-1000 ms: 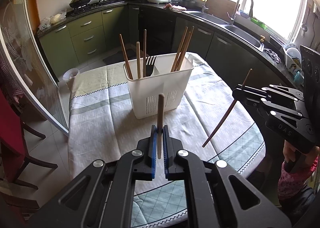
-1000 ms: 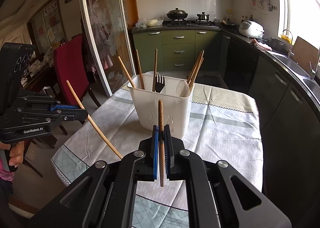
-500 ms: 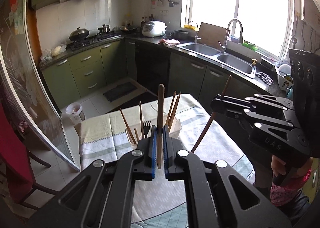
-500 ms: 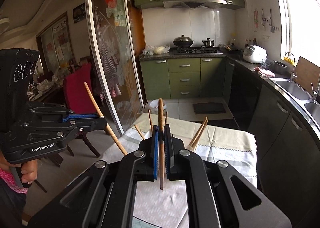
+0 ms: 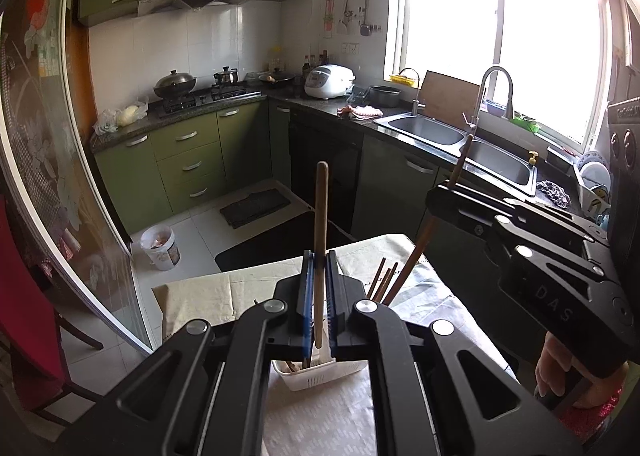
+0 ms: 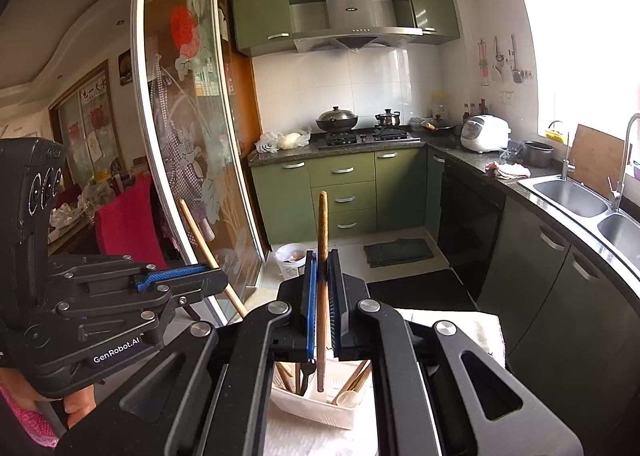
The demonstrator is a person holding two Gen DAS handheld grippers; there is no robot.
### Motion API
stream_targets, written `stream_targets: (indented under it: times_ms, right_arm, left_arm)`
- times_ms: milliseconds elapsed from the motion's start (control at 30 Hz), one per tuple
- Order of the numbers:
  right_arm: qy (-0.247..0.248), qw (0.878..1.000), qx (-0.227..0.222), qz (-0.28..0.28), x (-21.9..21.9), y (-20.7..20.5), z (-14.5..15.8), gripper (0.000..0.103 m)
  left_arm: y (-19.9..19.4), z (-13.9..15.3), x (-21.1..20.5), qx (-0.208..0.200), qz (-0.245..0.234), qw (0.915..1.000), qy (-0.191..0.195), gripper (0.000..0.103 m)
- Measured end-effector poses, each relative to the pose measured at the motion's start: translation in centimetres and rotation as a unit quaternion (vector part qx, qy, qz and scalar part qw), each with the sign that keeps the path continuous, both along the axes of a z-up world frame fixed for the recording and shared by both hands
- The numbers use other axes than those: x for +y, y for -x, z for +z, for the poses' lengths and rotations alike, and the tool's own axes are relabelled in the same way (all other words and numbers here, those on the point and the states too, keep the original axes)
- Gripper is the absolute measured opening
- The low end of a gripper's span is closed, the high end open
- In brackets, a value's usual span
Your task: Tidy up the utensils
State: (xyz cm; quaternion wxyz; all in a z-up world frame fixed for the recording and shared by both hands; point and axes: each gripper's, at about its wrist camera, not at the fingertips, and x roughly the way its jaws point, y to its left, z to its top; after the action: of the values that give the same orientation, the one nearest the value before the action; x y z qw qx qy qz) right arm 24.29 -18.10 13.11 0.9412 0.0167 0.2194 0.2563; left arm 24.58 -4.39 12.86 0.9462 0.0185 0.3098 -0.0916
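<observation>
A green-cabinet kitchen, a cloth-covered table (image 5: 200,292) below. On it stands the white utensil caddy (image 6: 316,408). Each gripper is clamped on one wooden chopstick — left gripper (image 5: 318,296), left chopstick (image 5: 320,224); right gripper (image 6: 322,304), right chopstick (image 6: 322,240). Lower each tip-first into the chopstick compartment, steady, releasing only once seated.

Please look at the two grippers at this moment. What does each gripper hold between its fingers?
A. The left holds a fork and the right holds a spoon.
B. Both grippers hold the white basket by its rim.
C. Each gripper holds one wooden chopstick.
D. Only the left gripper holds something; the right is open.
C: the left gripper is clamped on a chopstick, and the right gripper is clamped on another chopstick, above the white basket.
</observation>
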Motion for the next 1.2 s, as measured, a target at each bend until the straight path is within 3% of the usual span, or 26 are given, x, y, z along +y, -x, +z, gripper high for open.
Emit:
stream_targets:
  times_ms: [267, 367, 433, 500, 600, 967, 1200]
  right_arm:
    - [0.012, 0.999, 0.031, -0.002, 1.1, -3.0, -3.9, 0.006]
    - [0.013, 0.999, 0.039, -0.002, 1.2, -3.4, -5.4, 0.006]
    - [0.013, 0.999, 0.041, -0.005, 1.3, -3.5, -6.3, 0.006]
    - [0.015, 0.999, 0.044, -0.008, 1.3, -3.5, -7.3, 0.006]
    - [0.016, 0.999, 0.047, -0.013, 1.3, -3.5, -8.7, 0.006]
    - [0.048, 0.997, 0.062, -0.017, 2.7, -4.0, -12.3, 0.007]
    - [0.047, 0.998, 0.032, -0.026, 1.9, -1.2, -12.2, 0.036]
  left_arm:
    - [-2.2, -5.5, 0.3, 0.046, 0.004, 0.9989, -0.01, 0.006]
    - [-2.0, -7.3, 0.2, 0.05, 0.006, 0.9987, -0.013, 0.014]
    - [-1.7, -8.1, 0.4, 0.043, 0.011, 0.9989, -0.012, 0.023]
    - [-1.0, -8.7, 0.3, 0.034, 0.021, 0.9991, -0.013, 0.039]
    - [0.3, -9.3, 0.1, 0.015, 0.042, 0.9988, -0.019, 0.049]
    - [5.0, -10.2, -0.4, -0.043, 0.087, 0.9949, -0.029, 0.06]
    - [7.9, -10.8, 0.2, -0.062, 0.099, 0.9928, -0.027, 0.067]
